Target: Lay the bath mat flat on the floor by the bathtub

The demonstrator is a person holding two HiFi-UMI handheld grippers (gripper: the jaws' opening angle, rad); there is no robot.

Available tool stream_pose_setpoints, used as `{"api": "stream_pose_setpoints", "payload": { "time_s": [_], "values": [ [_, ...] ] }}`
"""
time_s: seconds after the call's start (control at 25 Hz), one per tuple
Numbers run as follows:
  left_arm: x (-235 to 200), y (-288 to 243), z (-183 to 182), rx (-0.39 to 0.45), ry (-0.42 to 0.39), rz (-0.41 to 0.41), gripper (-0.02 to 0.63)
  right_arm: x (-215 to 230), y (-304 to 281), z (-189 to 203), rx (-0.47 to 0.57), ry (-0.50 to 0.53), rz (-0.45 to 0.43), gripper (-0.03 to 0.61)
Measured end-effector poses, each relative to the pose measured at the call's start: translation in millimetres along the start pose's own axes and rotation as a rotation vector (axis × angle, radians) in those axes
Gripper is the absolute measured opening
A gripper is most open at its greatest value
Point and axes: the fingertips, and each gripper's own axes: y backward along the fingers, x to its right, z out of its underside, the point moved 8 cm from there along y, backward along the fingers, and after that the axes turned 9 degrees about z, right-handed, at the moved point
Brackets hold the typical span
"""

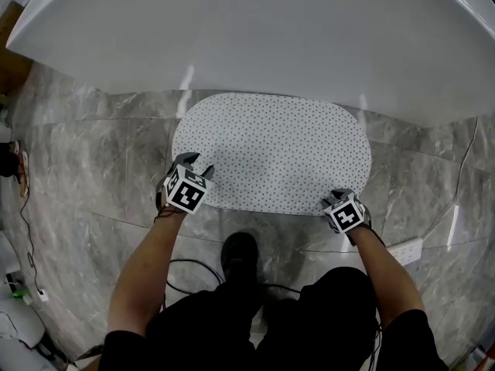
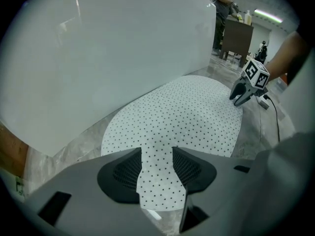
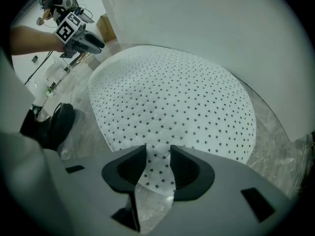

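Observation:
A white oval bath mat (image 1: 271,149) with small dark dots lies flat on the grey marble floor, its far edge against the white bathtub (image 1: 271,29). My left gripper (image 1: 188,162) rests at the mat's near left edge. In the left gripper view its jaws (image 2: 157,168) stand apart, with the mat (image 2: 182,112) edge showing flat in the gap. My right gripper (image 1: 337,199) sits at the near right edge. In the right gripper view its jaws (image 3: 158,168) are also apart over the mat (image 3: 167,97) edge, with no pad pressing on it.
A black shoe (image 1: 240,252) and a dark cable (image 1: 193,265) lie on the floor just behind the mat. A white power strip (image 1: 402,250) sits at the right. Small items and a cord (image 1: 19,172) line the left edge. A person (image 2: 224,4) stands far off.

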Motion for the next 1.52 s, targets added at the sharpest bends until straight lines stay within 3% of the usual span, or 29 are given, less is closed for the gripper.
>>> {"api": "stream_pose_setpoints", "payload": {
  "time_s": [0.12, 0.16, 0.24, 0.36, 0.48, 0.72, 0.96, 1.08, 1.28, 1.4, 1.52],
  "values": [
    [6, 5, -8, 0.036, -0.021, 0.007, 0.204, 4, 1, 2, 0.006, -0.008, -0.048, 0.146],
    [8, 8, -13, 0.061, -0.027, 0.010, 0.201, 6, 3, 3, 0.019, -0.038, -0.072, 0.112],
    [10, 17, -26, 0.125, -0.035, 0.018, 0.188, 13, 15, -4, 0.082, -0.123, -0.096, 0.112],
    [7, 38, -49, 0.255, -0.016, 0.055, 0.150, 26, 44, -30, 0.215, -0.204, -0.072, 0.101],
    [12, 61, -77, 0.399, 0.034, 0.157, 0.028, 39, 84, -58, 0.351, -0.209, -0.040, 0.086],
    [31, 122, -126, 0.497, -0.004, 0.188, 0.014, 66, 186, -92, 0.569, -0.279, 0.010, 0.035],
    [47, 257, -170, 0.511, 0.021, 0.092, 0.011, 65, 339, -118, 0.693, -0.474, 0.013, 0.023],
    [56, 341, -186, 0.568, 0.114, 0.036, 0.011, 51, 423, -130, 0.720, -0.470, 0.000, 0.021],
    [84, 463, -210, 0.625, 0.260, 0.031, 0.011, 31, 556, -145, 0.774, -0.471, -0.007, 0.021],
    [116, 534, -227, 0.666, 0.290, 0.031, 0.011, 20, 631, -142, 0.803, -0.448, -0.001, 0.021],
    [156, 608, -243, 0.708, 0.251, 0.010, 0.011, 4, 703, -126, 0.839, -0.423, -0.014, 0.021]
  ]
}}
